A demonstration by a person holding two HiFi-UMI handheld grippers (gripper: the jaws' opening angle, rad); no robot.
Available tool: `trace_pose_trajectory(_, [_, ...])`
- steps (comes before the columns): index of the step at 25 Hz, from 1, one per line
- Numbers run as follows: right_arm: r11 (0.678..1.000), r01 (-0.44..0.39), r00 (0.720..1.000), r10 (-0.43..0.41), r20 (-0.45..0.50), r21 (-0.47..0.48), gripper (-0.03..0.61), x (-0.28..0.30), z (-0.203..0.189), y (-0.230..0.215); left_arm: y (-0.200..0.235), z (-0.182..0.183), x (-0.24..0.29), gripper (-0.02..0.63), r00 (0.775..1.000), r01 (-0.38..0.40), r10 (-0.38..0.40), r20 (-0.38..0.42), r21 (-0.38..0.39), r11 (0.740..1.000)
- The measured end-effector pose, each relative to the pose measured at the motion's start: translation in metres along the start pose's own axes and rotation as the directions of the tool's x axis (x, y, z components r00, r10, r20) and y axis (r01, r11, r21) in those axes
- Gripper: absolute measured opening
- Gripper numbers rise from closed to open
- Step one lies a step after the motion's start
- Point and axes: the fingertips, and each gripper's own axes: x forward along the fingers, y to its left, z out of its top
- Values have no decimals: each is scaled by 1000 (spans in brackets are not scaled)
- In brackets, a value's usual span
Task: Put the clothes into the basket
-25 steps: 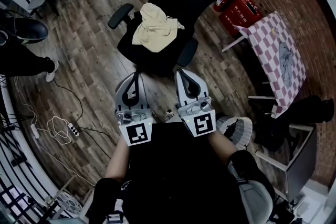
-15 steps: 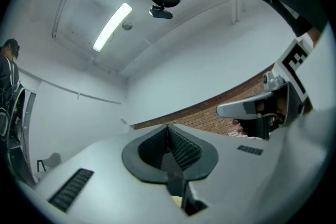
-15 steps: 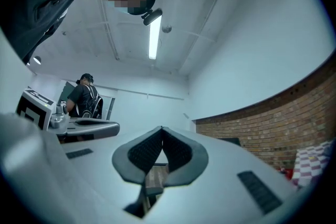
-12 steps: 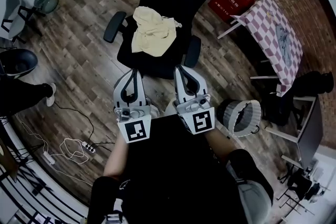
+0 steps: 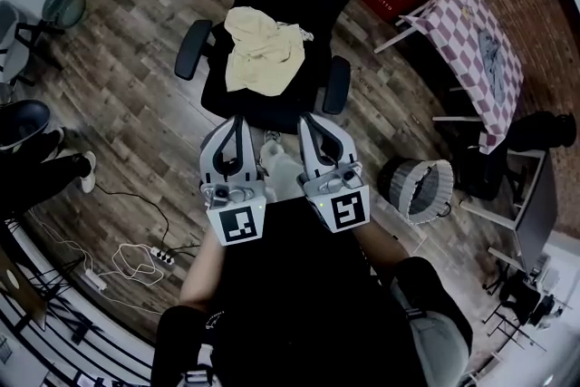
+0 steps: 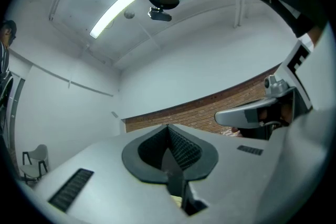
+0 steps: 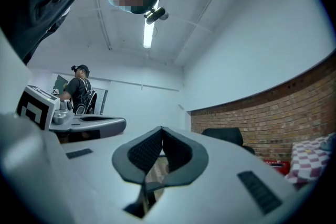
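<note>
Wood floor (image 5: 136,104) at the far left carries only a power strip (image 5: 161,256) and its cable, nothing for the task.

Your left gripper (image 5: 234,124) has its jaws pressed together with nothing between them; its own view (image 6: 169,139) shows the ribbed pads meeting. It points at the front edge of the chair (image 5: 272,111) seat.

The yellow cloth (image 5: 263,50) lies crumpled over the back and left of that seat, and the front edge is bare. In the last second you have stepped up to the chair. The cloth now sits squarely ahead of both grippers and nearer to them, though they are not yet touching it.

Your right gripper (image 5: 313,122) is likewise closed and empty, as its view (image 7: 160,136) confirms, and it points at the seat's front right corner.

The basket (image 5: 417,188) stands on the floor to your right, past the right gripper. It has come fully into view as you moved, so the drop-off looks to be a short swing from the chair. The checked table (image 5: 476,50) stands beyond it.

Nothing is picked up yet. I judge the next need is to open a pair of jaws before you reach over the seat edge for the cloth.
</note>
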Motion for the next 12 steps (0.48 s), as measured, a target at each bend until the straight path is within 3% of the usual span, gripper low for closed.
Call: trace_pose_trajectory(12, [999,29,1000,-29,12,40,9,70,-27,-65,0,-22,99,14,997,73,-72,-16,65,995])
